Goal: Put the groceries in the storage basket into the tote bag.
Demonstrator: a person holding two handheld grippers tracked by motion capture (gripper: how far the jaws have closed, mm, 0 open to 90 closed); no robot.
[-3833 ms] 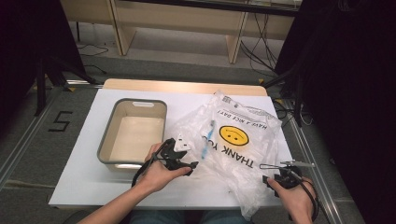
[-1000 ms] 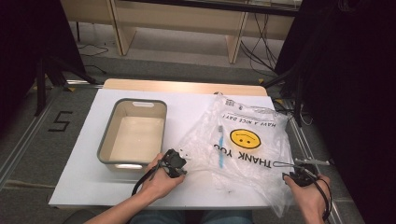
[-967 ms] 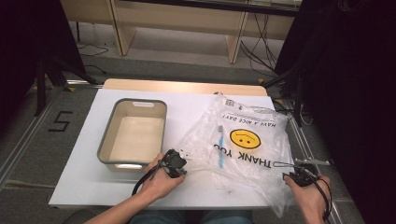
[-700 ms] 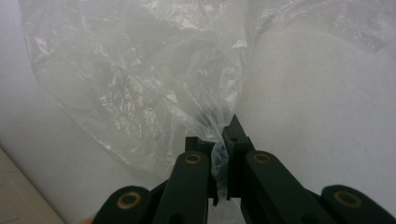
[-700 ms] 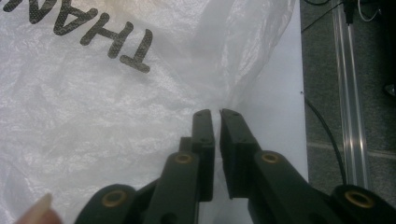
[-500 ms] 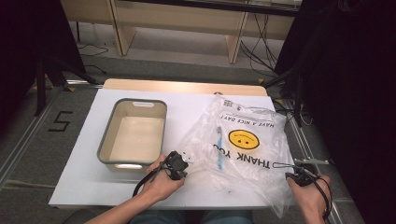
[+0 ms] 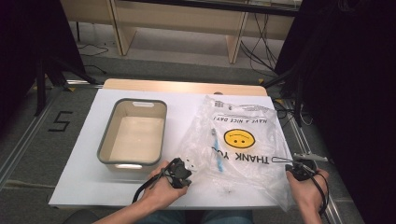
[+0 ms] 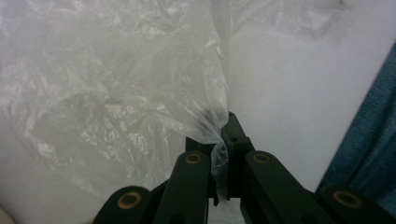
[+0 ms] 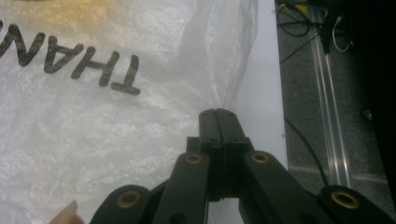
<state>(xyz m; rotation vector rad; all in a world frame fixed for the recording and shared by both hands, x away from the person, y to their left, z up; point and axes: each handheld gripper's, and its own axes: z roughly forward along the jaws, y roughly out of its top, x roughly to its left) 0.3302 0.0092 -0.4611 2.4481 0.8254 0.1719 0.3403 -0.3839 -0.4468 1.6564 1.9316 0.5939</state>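
Observation:
A clear plastic bag (image 7: 247, 135) with a yellow smiley and "THANK YOU" print lies crumpled on the white table (image 7: 88, 186). A thin blue stick-like item (image 7: 217, 150) shows through it. My left gripper (image 7: 186, 169) is at the bag's near left corner. In the left gripper view, that left gripper (image 8: 223, 129) is shut on a pinch of the bag's film (image 8: 116, 93). At the bag's near right edge, my right gripper (image 7: 293, 167) is shut. The right gripper view shows its tips (image 9: 218, 113) pressed together on the bag's edge (image 9: 93, 116).
A grey-rimmed beige tub (image 7: 103, 145) stands empty left of the bag, close to my left hand. The table's right edge runs just past my right gripper, with a floor rail and cables (image 9: 322, 93) beyond. Wooden furniture legs stand behind the table.
The left hand has shifted slightly right with the bag's corner, bunching the film there. The right hand has stayed put. Since the earliest frame the bag has been pulled wider.

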